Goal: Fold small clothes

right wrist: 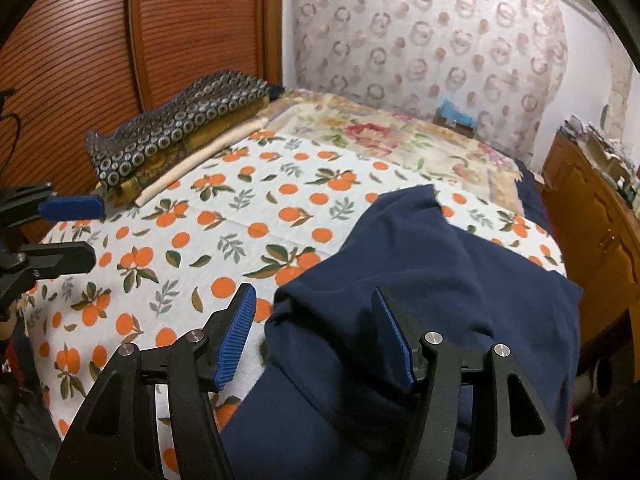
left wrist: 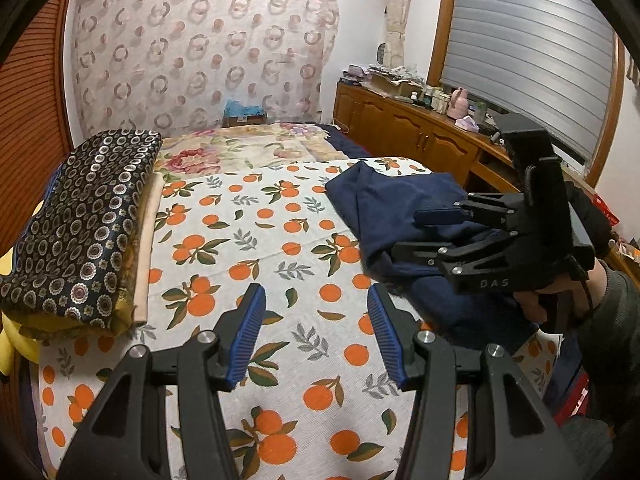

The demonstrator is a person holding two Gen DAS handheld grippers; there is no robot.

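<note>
A: Which item is the garment?

B: The navy garment (right wrist: 420, 280), crumpled in a loose heap on the orange-print sheet (left wrist: 260, 240), toward the right side of the bed as seen from the left wrist view.

A: Position of the right gripper (right wrist: 316, 336)?

B: Above the near part of the navy garment, angled downward. Its jaws stand apart; cloth lies below and between the blue pads (right wrist: 236, 340), but they do not press on it. A hand (left wrist: 560, 292) grasps its handle.

A: And the left gripper (left wrist: 316, 328)?

B: Over bare sheet, beside the garment's left edge, jaws apart with nothing between them.

A: Other objects shown?

B: A folded stack of patterned cloth (left wrist: 80, 232) along the far left edge of the bed, a floral blanket (left wrist: 240, 148) beyond the sheet, a ring-patterned curtain (left wrist: 200, 48) on the back wall, and a wooden cabinet (left wrist: 408, 128) with clutter on top at right
</note>
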